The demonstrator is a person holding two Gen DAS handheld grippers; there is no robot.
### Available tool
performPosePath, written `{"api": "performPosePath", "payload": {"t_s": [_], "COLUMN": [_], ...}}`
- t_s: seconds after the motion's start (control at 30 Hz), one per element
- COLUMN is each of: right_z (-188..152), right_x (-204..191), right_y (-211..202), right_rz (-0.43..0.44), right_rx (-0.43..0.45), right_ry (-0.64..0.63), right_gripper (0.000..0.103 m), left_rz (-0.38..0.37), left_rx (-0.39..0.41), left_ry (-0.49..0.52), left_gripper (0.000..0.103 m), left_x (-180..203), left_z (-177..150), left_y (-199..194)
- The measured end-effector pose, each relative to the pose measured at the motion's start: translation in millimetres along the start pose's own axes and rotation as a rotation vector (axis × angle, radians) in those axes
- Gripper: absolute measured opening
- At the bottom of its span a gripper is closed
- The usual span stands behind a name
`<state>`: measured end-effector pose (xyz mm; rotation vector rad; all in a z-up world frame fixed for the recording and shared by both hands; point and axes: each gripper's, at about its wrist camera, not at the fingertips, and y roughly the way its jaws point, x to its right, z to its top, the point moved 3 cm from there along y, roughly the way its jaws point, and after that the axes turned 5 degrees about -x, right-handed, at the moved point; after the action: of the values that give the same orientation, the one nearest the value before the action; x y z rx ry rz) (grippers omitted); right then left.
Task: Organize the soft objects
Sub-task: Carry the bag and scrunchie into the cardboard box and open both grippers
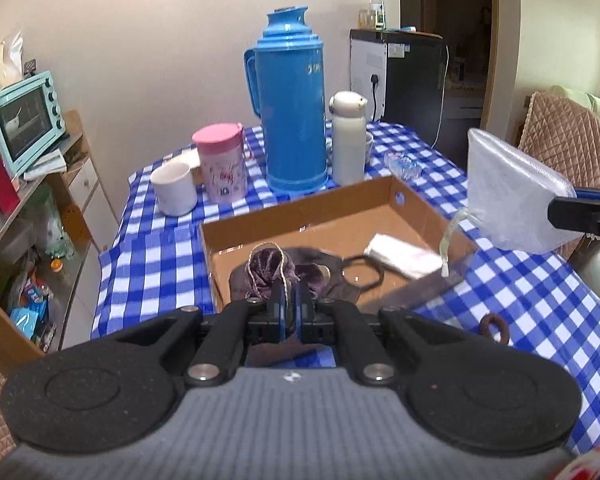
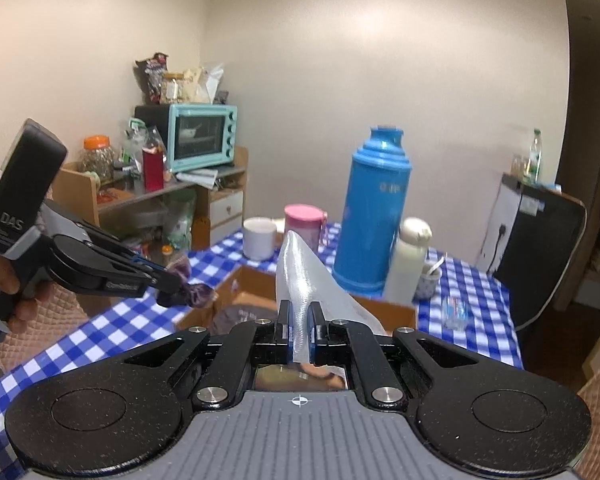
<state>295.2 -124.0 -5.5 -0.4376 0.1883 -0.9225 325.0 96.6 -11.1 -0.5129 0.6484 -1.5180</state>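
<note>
Left gripper [image 1: 287, 304] pinches purple scrunchie [image 1: 268, 268]; right view shows its side.

Home dining rm: toaster oven [image 2: 199, 136], thermos [image 1: 290, 100], checked tablecloth [image 1: 148, 248].

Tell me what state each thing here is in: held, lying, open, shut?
Left gripper: shut on the purple scrunchie.
Purple scrunchie: held above the box.
Right gripper: shut on the white mesh bag.
White mesh bag: held in the air.
Cardboard box: open, on the table.
Folded white cloth: lying in the box.
Brown hair tie: lying on the tablecloth.
Blue thermos: upright.
Pink cup: lid on.
</note>
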Motion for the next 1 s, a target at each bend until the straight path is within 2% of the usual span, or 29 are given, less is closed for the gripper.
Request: {"api": "performPosePath", "payload": {"t_s": [0.27,0.5,0.9,1.0], "right_z": [17.0,19.2,-0.3,-9.9], "right_x": [10.6,22.0,44.9,51.8], "right_y": [6.8,29.5,107.3,133.7], "right_rz": [-0.024,-0.054,-0.06,-0.042], "right_rx": [0.051,0.056,0.014,-0.033], "right_ry": [-0.029,-0.056,-0.073,-0.042], "right_gripper": [0.007,0.007,0.006,0.007], "left_rz": [-0.001,-0.002,0.006,-0.001], "left_rx": [0.025,0.009,-0.056,-0.079], "left_ry": [0.019,0.024,0.043,0.039], "left_gripper": [0.004,0.004,0.004,0.004], "left_x": [3.3,4.5,6.0,5.8], "left_z": [20.8,33.6,44.4,44.7], "left_y": [10.8,30.4,89.5,107.2]}}
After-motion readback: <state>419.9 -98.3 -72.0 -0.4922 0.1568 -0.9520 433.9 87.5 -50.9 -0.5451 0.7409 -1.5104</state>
